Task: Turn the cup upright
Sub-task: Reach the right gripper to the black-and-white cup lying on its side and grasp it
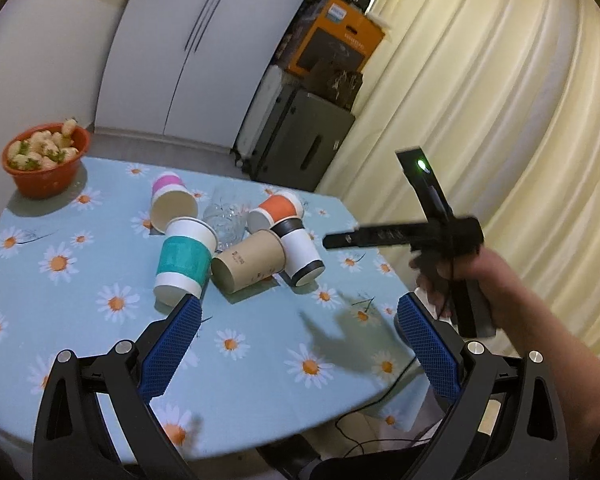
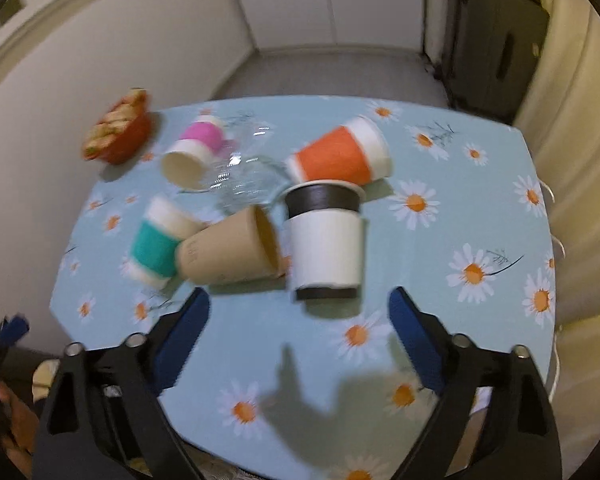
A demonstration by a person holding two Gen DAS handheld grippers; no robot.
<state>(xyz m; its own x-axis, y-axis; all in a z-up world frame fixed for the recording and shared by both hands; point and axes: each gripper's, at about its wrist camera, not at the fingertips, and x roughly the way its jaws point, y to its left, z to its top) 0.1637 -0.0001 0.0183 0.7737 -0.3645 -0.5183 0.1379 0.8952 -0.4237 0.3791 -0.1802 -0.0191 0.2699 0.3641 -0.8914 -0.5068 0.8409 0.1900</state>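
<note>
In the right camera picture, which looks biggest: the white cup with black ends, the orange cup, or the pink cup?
1. White cup, though it lies nearest the camera, which helps.
2. Orange cup, a bit smaller.
3. Pink cup, smallest, but also farthest away.
Their real sizes may be alike.

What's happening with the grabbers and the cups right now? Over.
Left gripper and right gripper open, empty, above table. White-and-black cup on its side, nearest right gripper. Brown cup touching beside it; glass behind.

Paper cups (image 2: 236,248) lie tipped mid-table (image 2: 460,320) around a glass (image 2: 244,184); a food bowl (image 2: 118,134) sits at 10 o'clock.
</note>
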